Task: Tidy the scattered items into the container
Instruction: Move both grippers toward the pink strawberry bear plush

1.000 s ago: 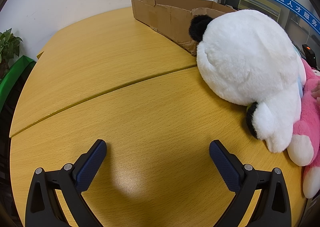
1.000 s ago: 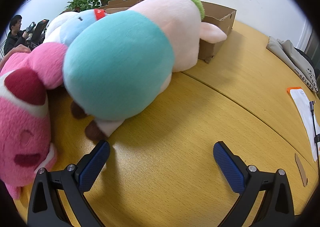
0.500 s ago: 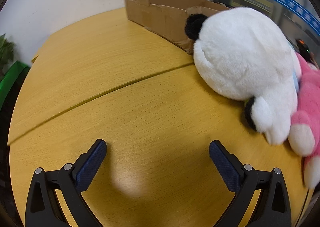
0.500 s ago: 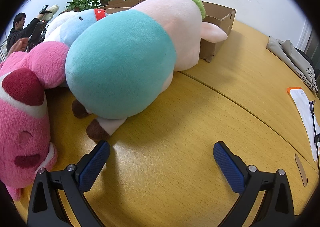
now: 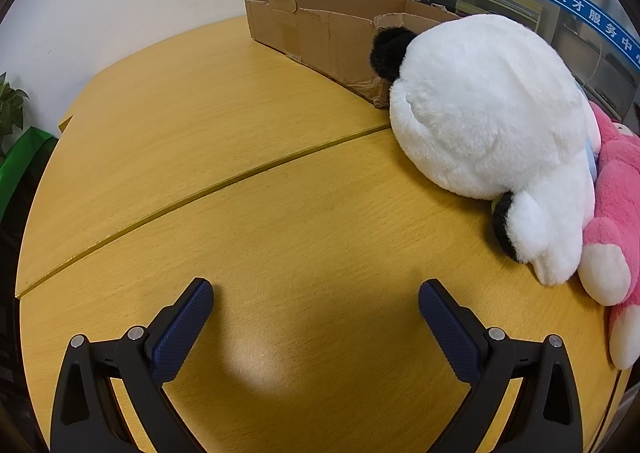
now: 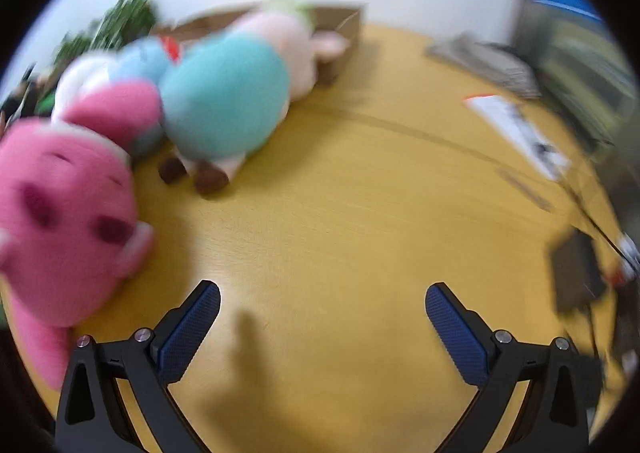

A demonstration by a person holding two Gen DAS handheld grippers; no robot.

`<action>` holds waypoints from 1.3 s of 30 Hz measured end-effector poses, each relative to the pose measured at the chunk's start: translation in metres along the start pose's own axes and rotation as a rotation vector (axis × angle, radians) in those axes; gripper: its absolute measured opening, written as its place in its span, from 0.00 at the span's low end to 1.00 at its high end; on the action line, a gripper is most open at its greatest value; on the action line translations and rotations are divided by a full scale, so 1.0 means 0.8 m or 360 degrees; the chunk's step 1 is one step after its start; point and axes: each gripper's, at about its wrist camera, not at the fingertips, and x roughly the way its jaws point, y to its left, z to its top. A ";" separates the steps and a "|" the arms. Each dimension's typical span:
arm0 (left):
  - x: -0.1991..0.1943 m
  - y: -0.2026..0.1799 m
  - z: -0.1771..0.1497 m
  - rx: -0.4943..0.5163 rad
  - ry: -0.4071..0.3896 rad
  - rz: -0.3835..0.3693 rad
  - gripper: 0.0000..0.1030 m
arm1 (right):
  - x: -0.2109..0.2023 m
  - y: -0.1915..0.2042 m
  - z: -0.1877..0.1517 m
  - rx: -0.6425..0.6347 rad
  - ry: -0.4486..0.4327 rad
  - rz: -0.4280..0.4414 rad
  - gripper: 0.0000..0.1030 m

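while fingers gape, plush toys beside box

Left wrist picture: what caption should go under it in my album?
Open left gripper hovers over the yellow wooden table, facing a big white plush panda beside a brown cardboard box.

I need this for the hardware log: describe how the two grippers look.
The left gripper and right gripper look identical: black angular frames with triangular cut-outs, silver round screws at the joints, and two fingers faced with dark blue cross-hatched pads. No cables, markings or sleeves are visible.
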 end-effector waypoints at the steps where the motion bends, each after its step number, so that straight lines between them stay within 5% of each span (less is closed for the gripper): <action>1: 0.002 -0.002 0.003 -0.0025 0.0000 0.0019 1.00 | -0.022 0.006 -0.003 0.0059 -0.0067 -0.0002 1.00; 8: -0.003 -0.021 0.002 -0.0362 -0.0010 0.0268 1.00 | -0.120 0.068 -0.007 0.0209 -0.0391 0.0046 1.00; 18: 0.002 -0.028 0.008 -0.0437 0.0006 0.0320 1.00 | -0.116 0.147 0.009 0.0230 -0.0380 0.0125 1.00; 22: -0.030 -0.058 -0.014 -0.0497 -0.0069 0.0192 1.00 | -0.116 0.160 0.012 0.0255 -0.0392 0.0086 1.00; 26: -0.120 -0.117 -0.029 -0.0699 -0.0363 0.0245 1.00 | -0.126 0.161 0.013 0.0328 -0.0392 0.0136 1.00; 29: -0.169 -0.199 -0.018 -0.0622 -0.0488 0.0255 1.00 | -0.126 0.160 0.016 0.0392 -0.0348 0.0067 1.00; 33: -0.177 -0.312 -0.001 -0.0517 -0.0457 0.0214 1.00 | -0.117 0.159 0.015 0.0430 -0.0274 -0.0070 1.00; 39: -0.132 -0.364 0.032 -0.0558 -0.0265 -0.0003 1.00 | -0.122 0.162 0.014 0.0351 -0.0228 -0.0095 1.00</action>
